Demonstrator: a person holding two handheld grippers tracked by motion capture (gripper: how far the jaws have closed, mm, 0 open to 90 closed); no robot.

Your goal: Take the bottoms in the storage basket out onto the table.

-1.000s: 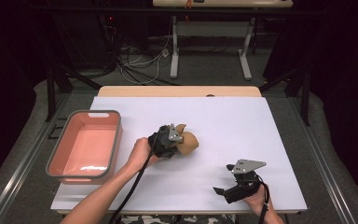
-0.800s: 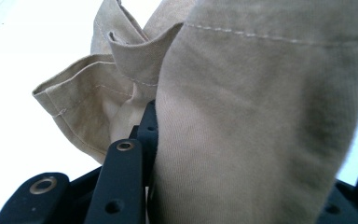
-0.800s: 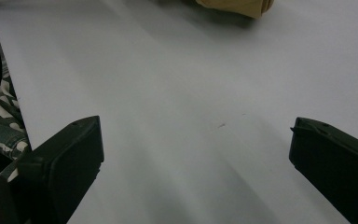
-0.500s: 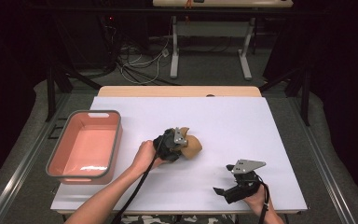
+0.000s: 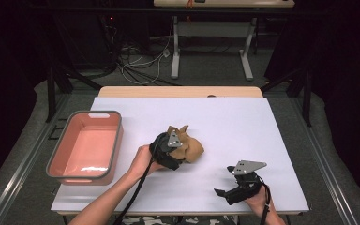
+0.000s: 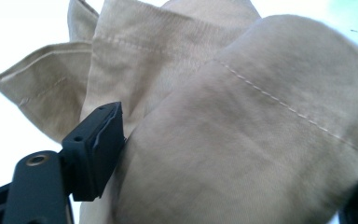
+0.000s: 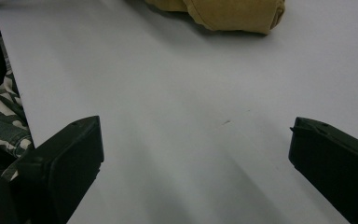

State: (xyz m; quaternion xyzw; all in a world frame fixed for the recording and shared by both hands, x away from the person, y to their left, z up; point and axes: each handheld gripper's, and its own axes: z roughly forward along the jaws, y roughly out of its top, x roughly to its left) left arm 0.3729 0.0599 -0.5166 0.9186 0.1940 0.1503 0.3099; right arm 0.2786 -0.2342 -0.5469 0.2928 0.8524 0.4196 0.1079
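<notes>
A tan cloth (image 5: 193, 147) lies bunched on the white tabletop (image 5: 243, 126), with two corners sticking up. My left gripper (image 5: 180, 152) reaches into it from the left. In the left gripper view the cloth (image 6: 242, 116) bulges between the jaws of that gripper (image 6: 233, 158). The jaws have just been opening and now stand wide, loose around the folds. My right gripper (image 5: 222, 185) rests near the front right edge, pointing left. It stands open (image 7: 196, 140) over bare table, and the cloth's edge (image 7: 233, 14) lies well beyond its jaws.
A pink tray (image 5: 117, 140) with a grey rim sits at the table's left side, with nothing in it. The table's front edge and camouflage trousers (image 7: 0, 121) show beside the right gripper. Cables and desk legs stand on the floor behind the table.
The left hand has shifted slightly right against the cloth, which now sits looser with its corners raised. The right gripper has not moved.
</notes>
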